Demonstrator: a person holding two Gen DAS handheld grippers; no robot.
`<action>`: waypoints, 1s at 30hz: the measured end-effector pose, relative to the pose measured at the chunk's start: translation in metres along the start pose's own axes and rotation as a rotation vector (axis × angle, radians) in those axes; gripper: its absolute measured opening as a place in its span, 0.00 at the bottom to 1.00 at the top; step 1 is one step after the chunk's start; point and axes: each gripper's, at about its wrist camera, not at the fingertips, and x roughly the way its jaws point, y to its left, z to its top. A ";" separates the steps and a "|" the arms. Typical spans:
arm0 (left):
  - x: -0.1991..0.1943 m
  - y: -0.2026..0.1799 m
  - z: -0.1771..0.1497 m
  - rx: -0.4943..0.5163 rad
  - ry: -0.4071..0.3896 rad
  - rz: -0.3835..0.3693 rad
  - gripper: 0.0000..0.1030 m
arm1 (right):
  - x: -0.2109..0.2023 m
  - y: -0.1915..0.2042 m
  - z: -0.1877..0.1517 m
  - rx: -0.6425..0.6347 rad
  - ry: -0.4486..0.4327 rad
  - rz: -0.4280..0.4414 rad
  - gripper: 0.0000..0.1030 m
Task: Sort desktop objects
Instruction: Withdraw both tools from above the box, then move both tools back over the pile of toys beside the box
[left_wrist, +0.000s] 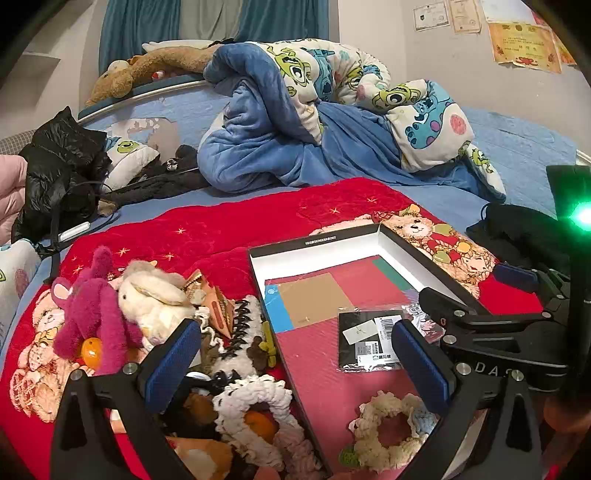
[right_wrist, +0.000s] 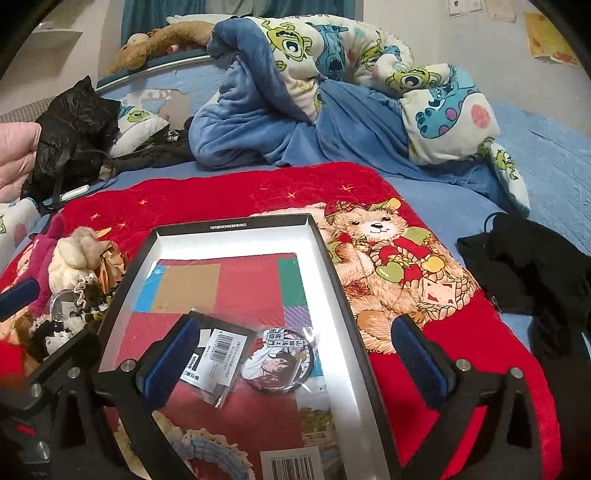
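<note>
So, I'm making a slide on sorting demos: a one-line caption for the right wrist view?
Open right gripper above a shallow box holding a round badge and a black packet.

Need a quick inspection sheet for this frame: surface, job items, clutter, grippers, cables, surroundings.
Surface: red teddy-print blanket spread on a blue bed.
Job's things: open shallow box lying on the blanket; inside are a black packet in clear wrap, a round badge and a crocheted ring. Toy pile lies left of the box, outside it.
Clutter: black garment right of the blanket; black jacket far left.
Grippers: left gripper open, empty; right gripper open, empty, over the box.
Cables: thin dark cord by the jacket.
Surroundings: crumpled cartoon quilt, curtain, certificates on the wall.
</note>
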 end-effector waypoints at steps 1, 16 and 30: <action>-0.004 0.002 0.001 0.000 -0.005 0.002 1.00 | -0.002 0.000 0.001 0.003 0.002 0.003 1.00; -0.115 0.091 0.010 0.023 -0.058 0.148 1.00 | -0.084 0.083 0.048 -0.009 -0.076 0.166 1.00; -0.191 0.223 -0.014 -0.119 -0.050 0.279 1.00 | -0.148 0.222 0.053 -0.115 -0.136 0.278 1.00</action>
